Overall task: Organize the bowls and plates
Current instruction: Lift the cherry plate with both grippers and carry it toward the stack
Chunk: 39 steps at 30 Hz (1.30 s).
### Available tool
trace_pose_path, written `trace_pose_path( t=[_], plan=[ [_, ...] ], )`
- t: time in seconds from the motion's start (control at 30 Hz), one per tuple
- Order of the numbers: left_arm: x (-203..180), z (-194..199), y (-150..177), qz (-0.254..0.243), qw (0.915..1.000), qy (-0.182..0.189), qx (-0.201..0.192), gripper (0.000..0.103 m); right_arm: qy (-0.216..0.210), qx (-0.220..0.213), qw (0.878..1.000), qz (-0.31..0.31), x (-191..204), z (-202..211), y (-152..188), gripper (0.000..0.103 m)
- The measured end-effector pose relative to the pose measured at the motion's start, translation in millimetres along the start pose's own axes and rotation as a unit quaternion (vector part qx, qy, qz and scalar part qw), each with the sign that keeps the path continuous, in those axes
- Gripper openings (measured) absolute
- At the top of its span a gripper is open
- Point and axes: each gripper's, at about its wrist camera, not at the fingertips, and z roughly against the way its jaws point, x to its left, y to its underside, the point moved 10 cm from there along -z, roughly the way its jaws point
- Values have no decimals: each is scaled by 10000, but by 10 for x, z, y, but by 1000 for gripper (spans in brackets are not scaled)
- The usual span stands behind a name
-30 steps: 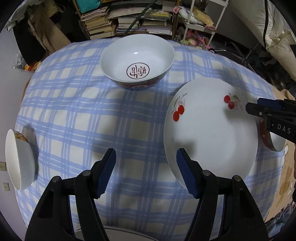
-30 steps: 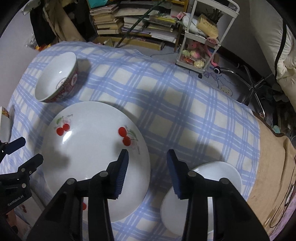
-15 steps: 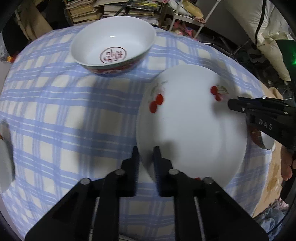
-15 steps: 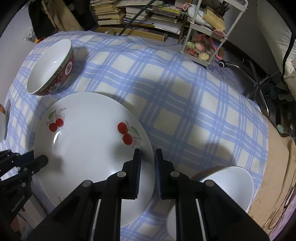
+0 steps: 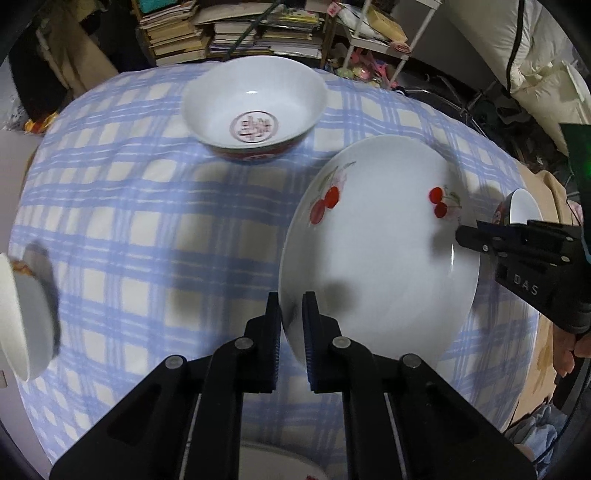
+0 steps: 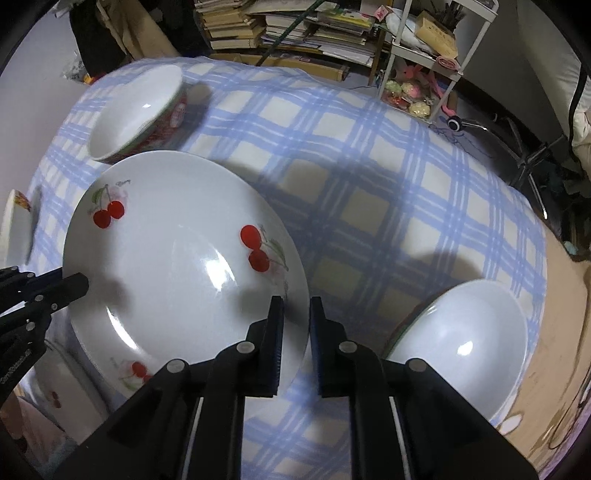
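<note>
On the tabletop (image 5: 122, 206), covered by a blue-and-cream checked cloth, a large white plate (image 5: 380, 243) with red cherry prints, gripped at two opposite edges. Left gripper (image 5: 291, 325) just closed, clamped on the near-left rim of the plate, one finger under the edge and one over it. Right gripper (image 6: 296, 332) likewise just closed, pinching the plate's rim (image 6: 301, 295) on the opposite side, seen in the left view as a black tip (image 5: 476, 236) at the plate's right edge. Beyond the plate, just beside its far-left edge, a white bowl (image 5: 255, 110) with a red band outside and a red emblem inside, upright on the cloth. At the left edge of the left view, a second white bowl (image 5: 18, 317), blurred. To the right of the plate in the right view, a third white bowl (image 6: 461, 339) near the cloth's edge. Beneath the plate's near-left side in the right view, another cherry-printed plate (image 6: 133, 369), partly hidden. Behind the tabletop, stacked books (image 5: 236, 33) and a white rack (image 6: 424, 48) of small items.
</note>
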Motion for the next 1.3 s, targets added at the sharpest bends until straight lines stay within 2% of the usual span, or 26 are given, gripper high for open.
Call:
trace_pose_path(
  t=[0.6,0.73,0.9,1.3],
  plan=[
    [618,793,595,511,9979,-70,-386,11,-407,-252,9986,209,843,552,272,11],
    [764,934,818,650,9970,-97,-419,11,-453,-255,9982,293,1030,637,381,11],
    [966,987,1032,812,9956,-303,-367,11,-412,-223,9974,550,1327,661,545,11],
    [1165,1097,1512,904,9946,-338,-387,11,-610,-52,9961,633,1705,516,962,11]
  ],
)
